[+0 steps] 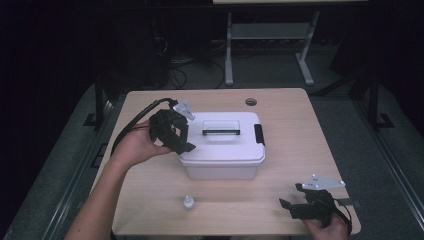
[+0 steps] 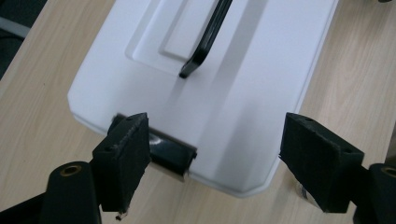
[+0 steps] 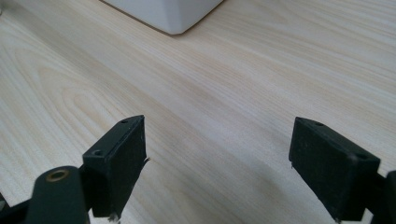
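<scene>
While the left tongs [image 2: 215, 158] sat spread at the left-end black latch [image 2: 169, 154] of the white lidded box [image 1: 223, 145], mid-tabletop [image 1: 150, 200], right tongs [image 1: 300, 200] hung spread over the near-right corner.

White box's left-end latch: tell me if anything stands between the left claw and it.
Nothing visible does. The left claw is open at the end of the white box, one pad already beside the black latch. The small bottle stands apart at the front of the table.
</scene>
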Demonstrator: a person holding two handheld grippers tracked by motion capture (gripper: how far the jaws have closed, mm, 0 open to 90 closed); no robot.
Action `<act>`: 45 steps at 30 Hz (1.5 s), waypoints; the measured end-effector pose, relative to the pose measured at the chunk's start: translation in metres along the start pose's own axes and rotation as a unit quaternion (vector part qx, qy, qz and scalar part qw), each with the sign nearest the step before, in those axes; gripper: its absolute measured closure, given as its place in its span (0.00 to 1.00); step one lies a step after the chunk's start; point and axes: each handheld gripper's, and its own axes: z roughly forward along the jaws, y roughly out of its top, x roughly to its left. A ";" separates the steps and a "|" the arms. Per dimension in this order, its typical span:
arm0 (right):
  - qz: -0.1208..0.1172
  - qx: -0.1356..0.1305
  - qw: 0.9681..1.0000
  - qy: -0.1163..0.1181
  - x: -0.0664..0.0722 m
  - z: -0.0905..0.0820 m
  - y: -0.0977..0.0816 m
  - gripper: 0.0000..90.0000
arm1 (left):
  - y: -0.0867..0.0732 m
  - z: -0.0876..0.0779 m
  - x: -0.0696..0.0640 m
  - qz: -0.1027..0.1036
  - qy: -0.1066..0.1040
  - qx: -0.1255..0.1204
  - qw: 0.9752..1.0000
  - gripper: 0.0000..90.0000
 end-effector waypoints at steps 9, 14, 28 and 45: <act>0.001 -0.002 1.000 0.003 -0.002 0.000 0.000 0.20 | 0.021 0.008 0.005 0.015 -0.002 0.006 1.000 0.27; 0.000 0.000 1.000 0.005 -0.001 0.000 0.000 0.20 | 0.032 0.015 0.006 0.023 -0.011 0.004 1.000 0.32; -0.002 0.002 1.000 0.012 -0.002 0.001 0.001 0.20 | 0.057 0.035 0.008 0.044 -0.022 0.022 0.999 0.42; -0.004 0.002 1.000 0.021 0.000 0.003 0.003 0.20 | 0.078 0.056 0.016 0.062 -0.040 0.038 0.997 0.70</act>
